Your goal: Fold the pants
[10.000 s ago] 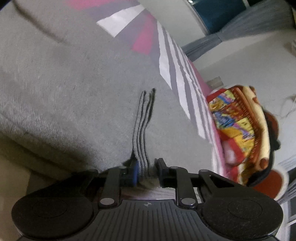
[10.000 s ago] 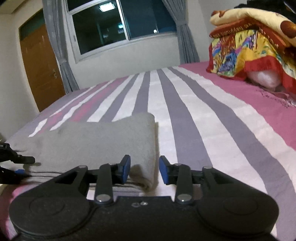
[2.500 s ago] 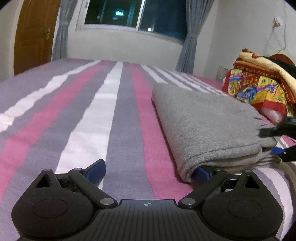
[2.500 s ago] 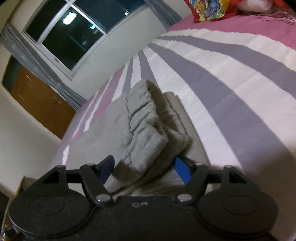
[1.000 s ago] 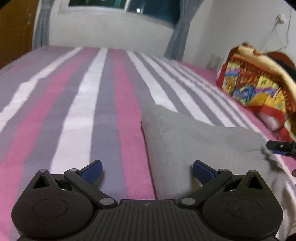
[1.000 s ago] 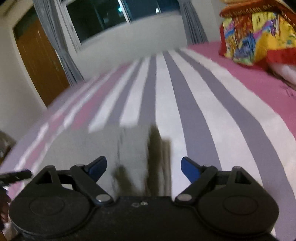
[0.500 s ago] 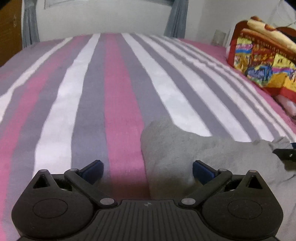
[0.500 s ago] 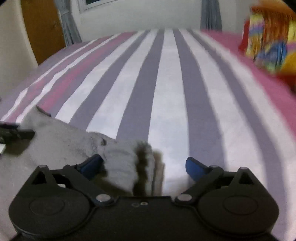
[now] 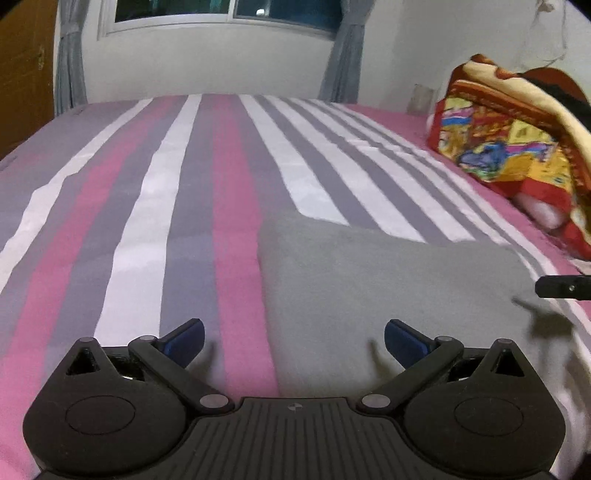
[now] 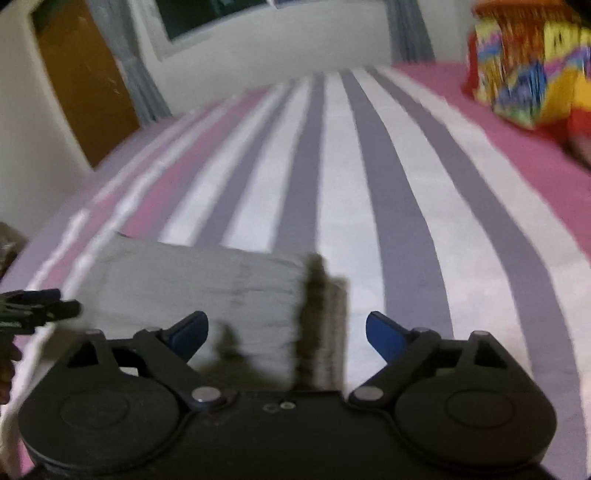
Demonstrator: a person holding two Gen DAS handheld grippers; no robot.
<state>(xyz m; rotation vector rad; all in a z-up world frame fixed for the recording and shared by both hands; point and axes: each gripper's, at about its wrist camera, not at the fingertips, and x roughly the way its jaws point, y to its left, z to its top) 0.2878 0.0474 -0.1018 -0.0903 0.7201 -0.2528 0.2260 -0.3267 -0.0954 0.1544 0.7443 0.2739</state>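
Seemingly done — the folded grey fleece pants (image 9: 388, 280) lie flat on the pink-and-grey striped bed (image 9: 184, 192); left gripper (image 9: 293, 338) and right gripper (image 10: 286, 330) hover, jaws spread wide, empty — next, only withdrawing.

1. Indoor artificial light, fairly bright and even; the window (image 9: 229, 9) is dark.
2. The left wrist view is mostly sharp, slightly soft across the bed (image 9: 147, 192).
3. The right wrist view has heavy motion blur; the colourful blanket (image 10: 532, 70) smears into streaks.
4. Fisheye distortion bends walls and stripes, and corners darken.
5. Short dark shadows fall on the grey pants (image 10: 207, 291) below the fingertips (image 9: 400, 338).
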